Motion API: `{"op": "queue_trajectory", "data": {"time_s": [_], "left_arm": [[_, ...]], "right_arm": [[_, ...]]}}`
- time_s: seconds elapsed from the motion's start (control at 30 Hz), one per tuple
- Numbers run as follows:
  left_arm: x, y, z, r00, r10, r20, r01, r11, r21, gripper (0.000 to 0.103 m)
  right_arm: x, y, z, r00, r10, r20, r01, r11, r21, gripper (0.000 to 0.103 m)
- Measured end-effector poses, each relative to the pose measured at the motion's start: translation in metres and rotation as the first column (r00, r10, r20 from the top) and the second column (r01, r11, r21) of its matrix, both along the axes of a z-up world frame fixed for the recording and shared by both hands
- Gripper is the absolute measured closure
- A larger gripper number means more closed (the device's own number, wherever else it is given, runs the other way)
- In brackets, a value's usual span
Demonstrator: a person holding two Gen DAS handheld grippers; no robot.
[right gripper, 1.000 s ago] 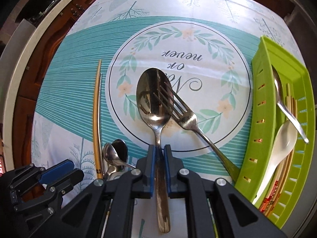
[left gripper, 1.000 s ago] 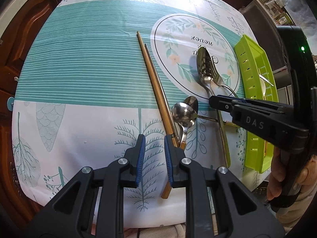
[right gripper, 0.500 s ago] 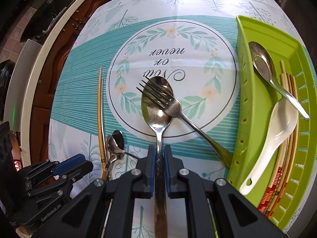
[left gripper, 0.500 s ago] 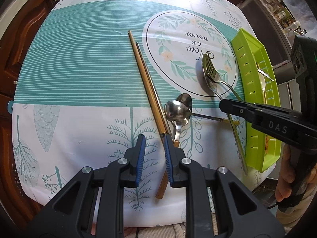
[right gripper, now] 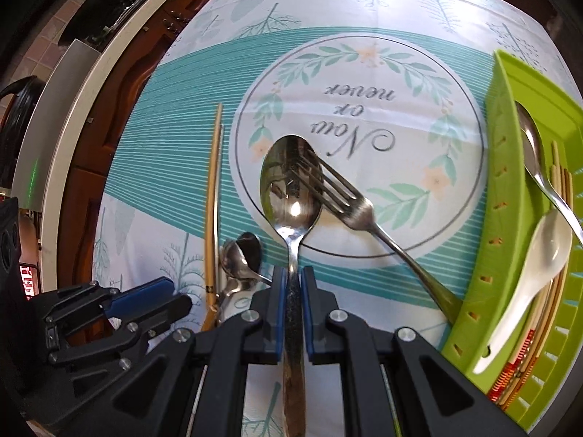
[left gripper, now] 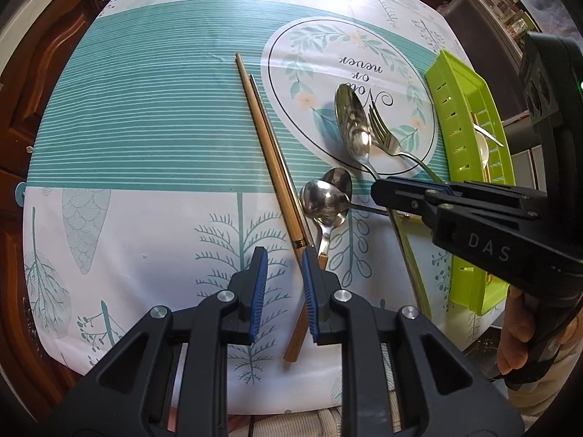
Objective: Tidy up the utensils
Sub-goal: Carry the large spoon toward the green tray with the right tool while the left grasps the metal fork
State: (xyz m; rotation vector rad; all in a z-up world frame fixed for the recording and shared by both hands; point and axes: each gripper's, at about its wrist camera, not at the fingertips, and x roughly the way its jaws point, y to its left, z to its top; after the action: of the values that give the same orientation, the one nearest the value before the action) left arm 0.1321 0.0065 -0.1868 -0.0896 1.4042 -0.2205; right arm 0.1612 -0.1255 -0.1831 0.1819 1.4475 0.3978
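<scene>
**Right jaws closed on a large spoon; left jaws slightly parted over the chopsticks**

In the right wrist view, the right gripper (right gripper: 290,284) points steeply down at the table (right gripper: 408,14), its blue-padded jaws clamped on the handle of the large steel spoon (right gripper: 291,185). The spoon's bowl lies ahead on the round printed emblem of the tablecloth (right gripper: 364,116). A steel fork (right gripper: 364,215) crosses the bowl with its tines, and its handle runs back to the near wall of the green plastic tray (right gripper: 499,196). In the tray lie a white ceramic spoon (right gripper: 539,255), a steel spoon (right gripper: 535,160) and several chopsticks (right gripper: 561,182).

In the left wrist view, the left gripper (left gripper: 284,273) hovers with its jaws parted by a narrow gap and nothing between them. Just ahead and partly under its right jaw lies a pair of golden chopsticks (left gripper: 269,153), running diagonally away across the striped teal band. Beside them, to the right, two small steel spoons (left gripper: 326,196) rest overlapped, bowls together. Farther right, the right gripper's black body reaches in over the table, with the person's hand (left gripper: 517,331) on its grip. Dark wooden furniture (left gripper: 43,83) borders the table at left.
</scene>
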Motion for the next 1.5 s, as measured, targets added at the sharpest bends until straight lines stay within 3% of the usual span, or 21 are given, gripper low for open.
{"op": "queue_trajectory", "data": {"time_s": [0.3, 0.6, 0.93, 1.17, 1.5], "left_arm": [[0.003, 0.002, 0.002, 1.000, 0.002, -0.010, -0.002, 0.999, -0.041, 0.087], [0.013, -0.026, 0.014, 0.999, -0.040, -0.020, 0.037, 0.994, -0.107, 0.087], [0.047, -0.068, -0.004, 0.996, 0.000, -0.092, -0.018, 0.981, -0.191, 0.087], [0.066, -0.078, -0.018, 0.994, 0.088, -0.067, -0.100, 0.974, -0.201, 0.087], [0.078, -0.069, -0.020, 0.981, 0.196, -0.007, -0.193, 0.959, -0.207, 0.087]], "right_arm": [[0.002, 0.001, 0.015, 1.000, 0.002, 0.021, -0.003, 0.998, 0.057, 0.095], [-0.006, -0.024, 0.047, 0.997, -0.036, 0.073, 0.027, 0.993, 0.115, 0.095], [-0.031, -0.101, 0.077, 0.972, -0.190, 0.139, 0.181, 0.980, 0.080, 0.095], [-0.052, -0.152, 0.068, 0.953, -0.277, 0.126, 0.278, 0.961, 0.014, 0.095], [-0.063, -0.179, 0.038, 0.940, -0.334, 0.064, 0.336, 0.942, -0.019, 0.095]]}}
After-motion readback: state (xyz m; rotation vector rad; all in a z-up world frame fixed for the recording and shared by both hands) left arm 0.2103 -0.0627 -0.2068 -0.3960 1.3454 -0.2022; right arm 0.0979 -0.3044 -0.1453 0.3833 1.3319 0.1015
